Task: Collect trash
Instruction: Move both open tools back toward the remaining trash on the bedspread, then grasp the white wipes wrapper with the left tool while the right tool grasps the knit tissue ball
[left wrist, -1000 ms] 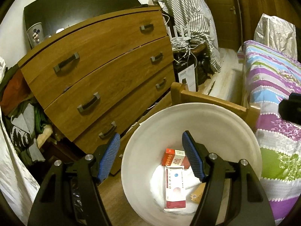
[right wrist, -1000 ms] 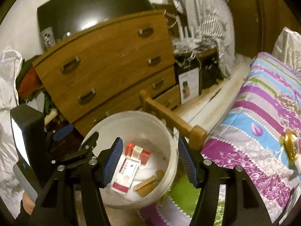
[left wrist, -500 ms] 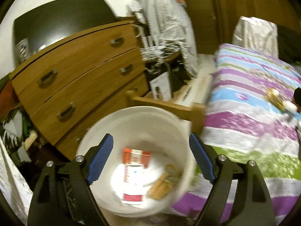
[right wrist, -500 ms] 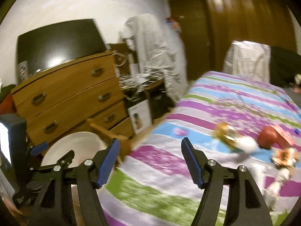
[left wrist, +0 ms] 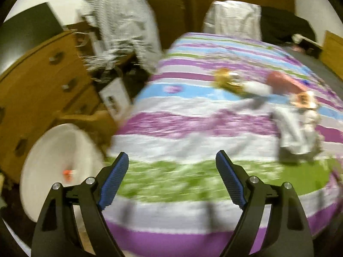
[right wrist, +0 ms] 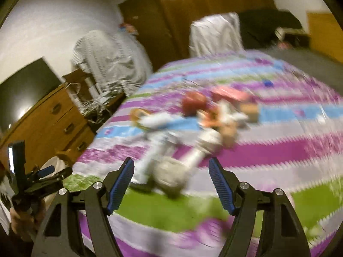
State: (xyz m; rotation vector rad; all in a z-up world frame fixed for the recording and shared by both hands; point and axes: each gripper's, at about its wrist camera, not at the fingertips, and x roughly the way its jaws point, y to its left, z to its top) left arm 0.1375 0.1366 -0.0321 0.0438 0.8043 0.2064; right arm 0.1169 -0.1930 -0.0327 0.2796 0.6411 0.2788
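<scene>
The bed (left wrist: 193, 128) fills most of what I see through both wrist cameras, its quilt striped in purple, white, pale blue and green, and both views are smeared with motion blur. To its left stands the wooden chest of drawers (left wrist: 38, 90) with a dark television (right wrist: 23, 90) on top, and past it a striped grey garment (left wrist: 126, 23) hangs in front of the brown wardrobe doors (right wrist: 193, 10). At the far end of the bed a white cloth-draped shape (left wrist: 233, 17) stands upright. Down at the foot of the bed, beside the drawers, sits the white bucket (left wrist: 53, 162), with a small red and white box (left wrist: 68, 172) just visible inside it. The trash (right wrist: 193, 124) lies scattered in a loose cluster on the middle of the quilt: a golden wrapper (left wrist: 227, 81), a reddish rounded item (right wrist: 194, 102), crumpled white pieces (right wrist: 169, 171) and orange-and-white scraps, too blurred for me to name more closely. My right gripper (right wrist: 170, 186) is released, its blue pads spread wide and empty, hovering over the quilt with the nearest white pieces showing between the fingers. My left gripper (left wrist: 172, 182) is likewise spread and empty, above the green stripe, with the bucket off to its left and the trash well ahead to the right.
</scene>
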